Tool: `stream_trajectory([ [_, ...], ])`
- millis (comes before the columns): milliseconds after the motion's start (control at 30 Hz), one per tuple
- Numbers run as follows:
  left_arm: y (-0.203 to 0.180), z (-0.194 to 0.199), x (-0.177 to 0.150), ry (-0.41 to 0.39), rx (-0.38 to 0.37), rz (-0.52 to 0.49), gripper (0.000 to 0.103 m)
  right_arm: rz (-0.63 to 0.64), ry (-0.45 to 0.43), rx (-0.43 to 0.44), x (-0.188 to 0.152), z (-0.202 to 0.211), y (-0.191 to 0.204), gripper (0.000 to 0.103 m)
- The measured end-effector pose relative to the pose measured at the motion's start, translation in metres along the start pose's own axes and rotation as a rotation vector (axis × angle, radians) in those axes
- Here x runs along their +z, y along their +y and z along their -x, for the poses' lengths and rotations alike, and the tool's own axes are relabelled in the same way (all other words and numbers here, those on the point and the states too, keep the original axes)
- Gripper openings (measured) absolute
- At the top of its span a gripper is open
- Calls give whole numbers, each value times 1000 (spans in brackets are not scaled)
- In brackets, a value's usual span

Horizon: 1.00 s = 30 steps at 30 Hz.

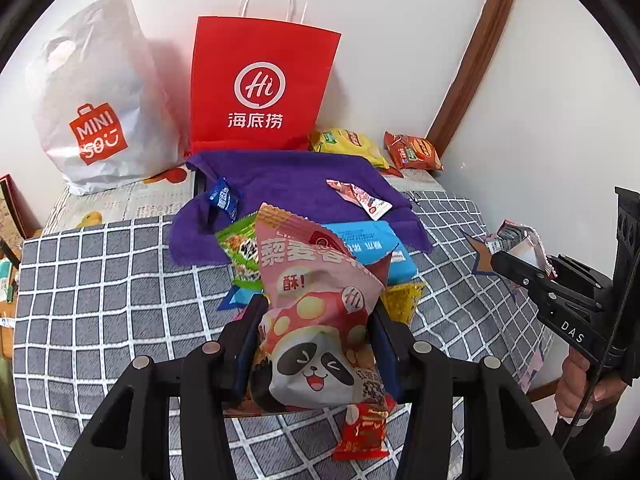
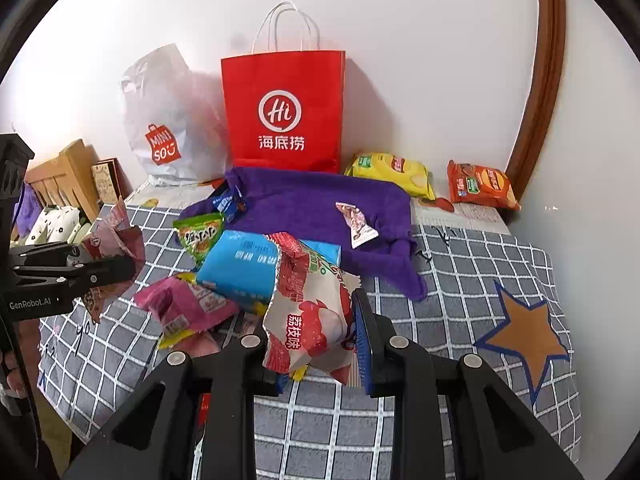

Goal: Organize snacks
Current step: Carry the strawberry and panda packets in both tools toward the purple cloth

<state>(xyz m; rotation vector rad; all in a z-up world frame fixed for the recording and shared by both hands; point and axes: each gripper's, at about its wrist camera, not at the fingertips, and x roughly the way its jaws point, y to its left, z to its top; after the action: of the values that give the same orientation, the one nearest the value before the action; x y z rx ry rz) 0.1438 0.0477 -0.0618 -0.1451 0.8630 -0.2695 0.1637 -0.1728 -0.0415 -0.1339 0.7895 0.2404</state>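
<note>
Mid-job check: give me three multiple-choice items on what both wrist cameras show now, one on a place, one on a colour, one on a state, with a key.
1. Where does the red paper bag stand?
A. Against the wall behind the purple cloth
B. Flat on the checked cover
C. Inside the white plastic bag

2. What colour is the snack pack lying farthest right by the wall?
A. Green
B. Orange
C. Blue

3. What is the left gripper doing?
A. Open over the cloth
B. Shut on nothing
C. Shut on the panda snack bag

Key:
1 A, it stands upright at the wall, just behind the cloth.
2 B, the orange pack lies right of the yellow pack.
3 C, both pads press the bag's sides.
</note>
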Motion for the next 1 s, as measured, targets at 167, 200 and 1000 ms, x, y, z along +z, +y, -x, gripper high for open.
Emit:
stream_trajectory([
  [167,-1,-7,10,-2,-5,0,47,4,-6,3,9,-9,-3,27],
  [200,0,-9,11,-1,-5,-1,47,4,-6,3,11,-11,-3,27],
  [1000,45,-59,68,-2,19,64,47,3,15,-5,56,-86,-16,27],
])
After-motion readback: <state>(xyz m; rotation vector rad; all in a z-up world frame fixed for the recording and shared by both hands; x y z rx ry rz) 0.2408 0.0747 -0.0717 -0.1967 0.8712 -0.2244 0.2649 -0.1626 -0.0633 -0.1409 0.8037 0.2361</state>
